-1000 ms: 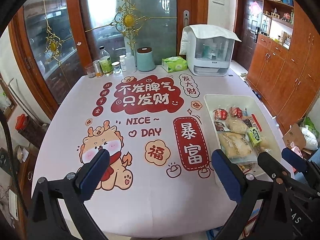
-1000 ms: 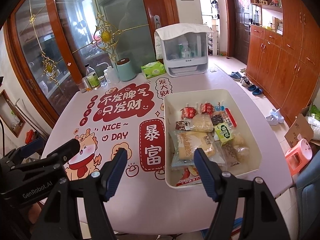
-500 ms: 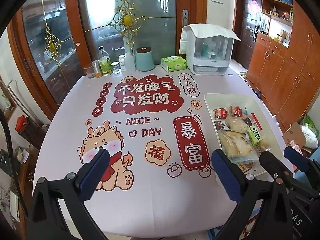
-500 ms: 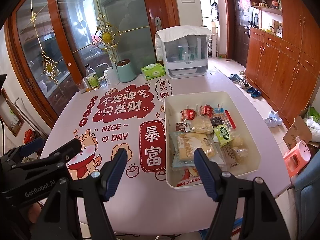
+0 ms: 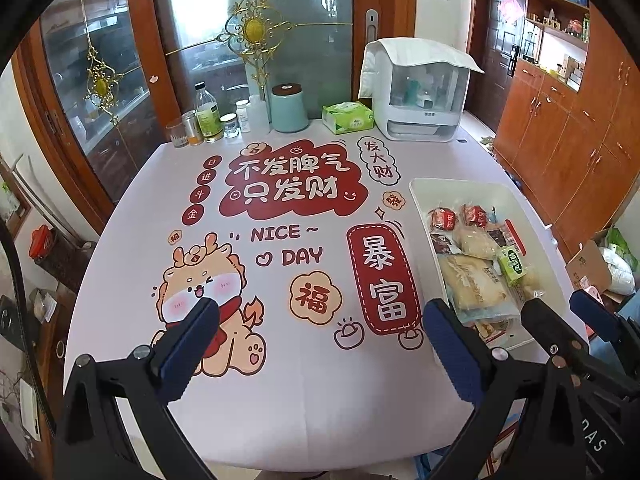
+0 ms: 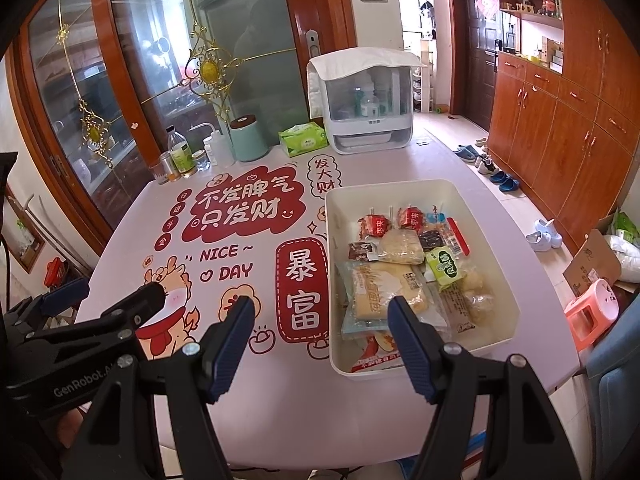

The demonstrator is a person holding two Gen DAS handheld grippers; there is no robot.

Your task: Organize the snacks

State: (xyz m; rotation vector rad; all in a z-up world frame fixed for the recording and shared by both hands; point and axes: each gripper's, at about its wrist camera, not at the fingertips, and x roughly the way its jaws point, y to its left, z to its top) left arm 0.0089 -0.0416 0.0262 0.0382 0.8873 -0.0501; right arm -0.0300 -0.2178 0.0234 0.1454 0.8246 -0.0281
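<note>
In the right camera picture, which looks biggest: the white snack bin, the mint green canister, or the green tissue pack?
1. White snack bin, though it is nearest the camera.
2. Mint green canister.
3. Green tissue pack, close to the canister, so unsure.

Daylit room: glass-paned wooden doors (image 6: 168, 80) behind the table (image 6: 460, 168), wooden cabinets (image 6: 560, 128) right, tiled floor (image 6: 452, 136).

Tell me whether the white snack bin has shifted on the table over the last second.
No. The white snack bin sits beside the same red printed panel, as before.
</note>
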